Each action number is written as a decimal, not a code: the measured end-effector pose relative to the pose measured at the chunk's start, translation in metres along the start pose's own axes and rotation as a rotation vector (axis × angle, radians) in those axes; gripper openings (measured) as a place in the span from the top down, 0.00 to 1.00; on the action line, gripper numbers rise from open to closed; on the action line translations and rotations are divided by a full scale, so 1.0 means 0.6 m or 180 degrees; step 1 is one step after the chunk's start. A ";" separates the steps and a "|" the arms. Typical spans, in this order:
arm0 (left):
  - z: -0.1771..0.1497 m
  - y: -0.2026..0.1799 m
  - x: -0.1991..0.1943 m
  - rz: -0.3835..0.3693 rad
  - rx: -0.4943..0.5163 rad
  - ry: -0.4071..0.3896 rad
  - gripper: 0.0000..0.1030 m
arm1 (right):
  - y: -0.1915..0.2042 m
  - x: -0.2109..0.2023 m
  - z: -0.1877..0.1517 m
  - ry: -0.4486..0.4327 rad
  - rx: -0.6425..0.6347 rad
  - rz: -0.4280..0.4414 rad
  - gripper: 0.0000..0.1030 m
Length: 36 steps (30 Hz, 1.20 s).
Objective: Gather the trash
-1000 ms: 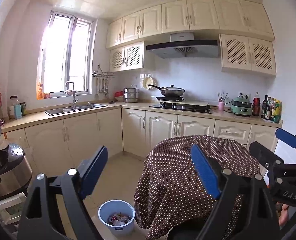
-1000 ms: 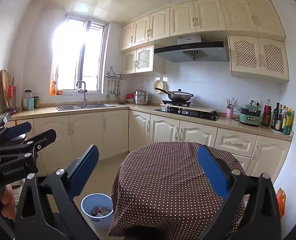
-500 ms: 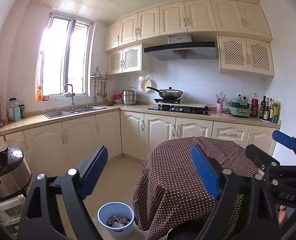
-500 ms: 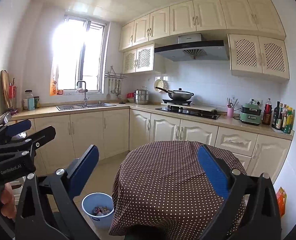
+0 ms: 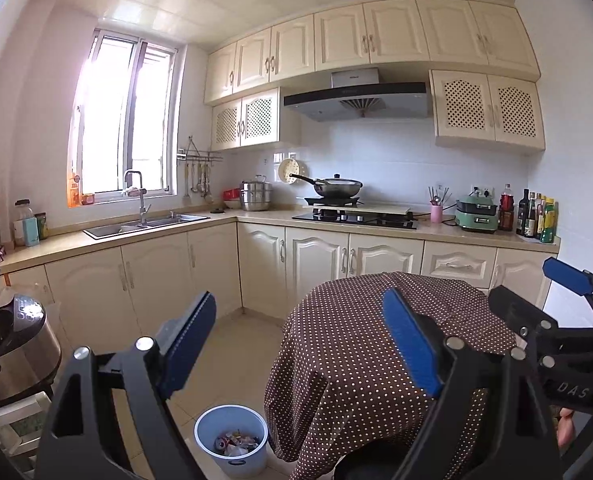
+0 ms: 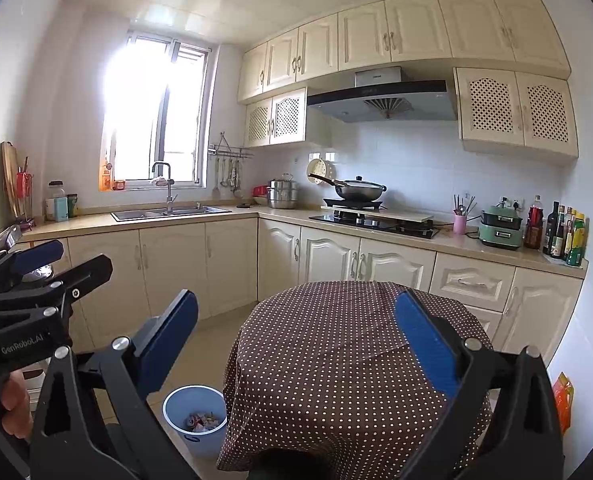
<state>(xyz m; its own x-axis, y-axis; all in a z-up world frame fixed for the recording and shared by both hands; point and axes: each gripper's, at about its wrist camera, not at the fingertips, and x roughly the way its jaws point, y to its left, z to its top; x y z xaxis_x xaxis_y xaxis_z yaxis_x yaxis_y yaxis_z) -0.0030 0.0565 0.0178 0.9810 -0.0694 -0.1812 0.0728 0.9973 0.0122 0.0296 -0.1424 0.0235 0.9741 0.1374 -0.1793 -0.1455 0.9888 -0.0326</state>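
Two hand-held grippers, left (image 5: 298, 344) & right (image 6: 296, 344), I hold wide open, empty; blue bin (image 5: 231, 436) upright on floor, trash (image 5: 236, 443) inside, beside the polka-dot surface (image 5: 360, 344).

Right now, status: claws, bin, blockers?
Left claw open, empty. Right claw open, empty. Light blue plastic trash bin on floor, holds litter. Brown polka-dot covered round table beside it.
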 end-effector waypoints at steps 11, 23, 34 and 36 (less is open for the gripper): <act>0.000 -0.002 0.000 -0.0014 0.0002 -0.0007 0.19 | 0.007 -0.003 -0.001 -0.0009 0.0000 -0.0004 0.07; 0.000 -0.008 0.001 -0.0028 0.0002 0.0011 0.19 | 0.009 -0.003 -0.002 0.0002 0.0011 -0.0011 0.07; -0.003 -0.015 0.005 -0.0054 0.0025 0.0033 0.19 | 0.014 -0.002 -0.004 0.0020 0.0025 -0.0022 0.07; -0.004 -0.015 0.005 -0.0055 0.0024 0.0031 0.19 | 0.016 -0.003 -0.004 0.0023 0.0035 -0.0026 0.07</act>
<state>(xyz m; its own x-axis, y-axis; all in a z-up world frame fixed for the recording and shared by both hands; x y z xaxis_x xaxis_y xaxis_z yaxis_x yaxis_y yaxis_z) -0.0009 0.0472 0.0147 0.9778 -0.0865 -0.1910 0.0912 0.9957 0.0164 0.0263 -0.1333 0.0211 0.9740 0.1289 -0.1863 -0.1355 0.9905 -0.0232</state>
